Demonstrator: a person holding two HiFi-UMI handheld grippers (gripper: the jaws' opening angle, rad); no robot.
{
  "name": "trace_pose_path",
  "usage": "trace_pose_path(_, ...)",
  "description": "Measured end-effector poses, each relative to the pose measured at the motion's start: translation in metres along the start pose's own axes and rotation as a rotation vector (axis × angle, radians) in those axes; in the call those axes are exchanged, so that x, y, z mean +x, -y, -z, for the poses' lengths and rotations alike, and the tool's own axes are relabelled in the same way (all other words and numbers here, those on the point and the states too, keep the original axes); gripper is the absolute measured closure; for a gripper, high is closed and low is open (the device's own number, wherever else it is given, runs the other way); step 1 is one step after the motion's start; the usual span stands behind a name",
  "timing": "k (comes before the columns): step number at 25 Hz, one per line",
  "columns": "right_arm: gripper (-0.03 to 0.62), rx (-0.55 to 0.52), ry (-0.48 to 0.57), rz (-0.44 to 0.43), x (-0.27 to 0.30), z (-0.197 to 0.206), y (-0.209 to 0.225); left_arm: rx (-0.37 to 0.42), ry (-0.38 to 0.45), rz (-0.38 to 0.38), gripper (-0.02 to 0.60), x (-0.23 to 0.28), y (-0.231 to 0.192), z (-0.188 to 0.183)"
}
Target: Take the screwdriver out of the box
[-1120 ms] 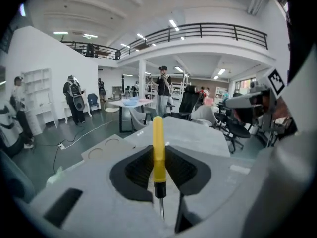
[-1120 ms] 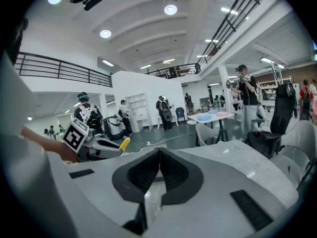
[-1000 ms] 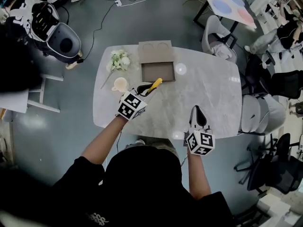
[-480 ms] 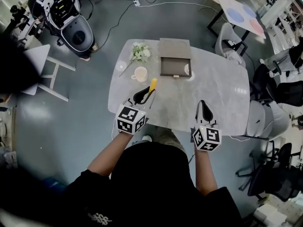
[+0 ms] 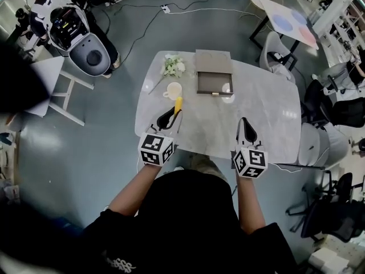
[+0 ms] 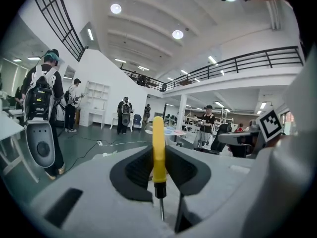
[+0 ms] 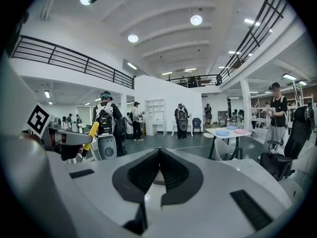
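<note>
In the head view only the yellow handle of the screwdriver [image 5: 177,104] is seen; its shaft is covered by the left gripper [image 5: 171,113]. What lies inside the box [image 5: 214,61] at the upper middle is too small to be told, and so is what the cup [image 5: 173,90] holds. A dark shape [image 5: 17,76] at the left edge is cut off and cannot be named. In the left gripper view the shaft's tip is lost against the gripper's body at the lower middle. In the right gripper view the handle's lower end is hidden behind the left gripper, at the left of the frame.

Black shirt [image 5: 182,210] — short sleeves [image 5: 109,214]
</note>
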State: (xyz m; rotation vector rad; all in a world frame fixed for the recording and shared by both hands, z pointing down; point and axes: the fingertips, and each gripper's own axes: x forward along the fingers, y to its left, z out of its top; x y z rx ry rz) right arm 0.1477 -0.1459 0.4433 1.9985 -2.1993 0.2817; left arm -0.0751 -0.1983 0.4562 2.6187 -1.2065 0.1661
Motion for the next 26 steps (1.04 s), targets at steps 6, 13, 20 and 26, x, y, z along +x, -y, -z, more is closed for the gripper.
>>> trace_pose_path(6, 0.582, -0.027, -0.011, 0.005, -0.015, 0.011, -0.009, 0.032, 0.016, -0.005, 0.497, -0.015, 0.007, 0.003)
trace_pose_path(13, 0.582, -0.032, -0.024, 0.014, 0.006, 0.017, -0.006, 0.005, 0.026, 0.022, 0.497, 0.006, -0.004, 0.001)
trace_pose_path(20, 0.583, -0.032, -0.017, 0.019, -0.014, 0.011, -0.018, 0.028, 0.022, 0.033, 0.497, -0.012, 0.006, -0.004)
trace_pose_path(26, 0.583, -0.032, -0.013, 0.029, -0.029, 0.010, -0.021, 0.037, 0.020, 0.039, 0.497, -0.022, 0.012, -0.006)
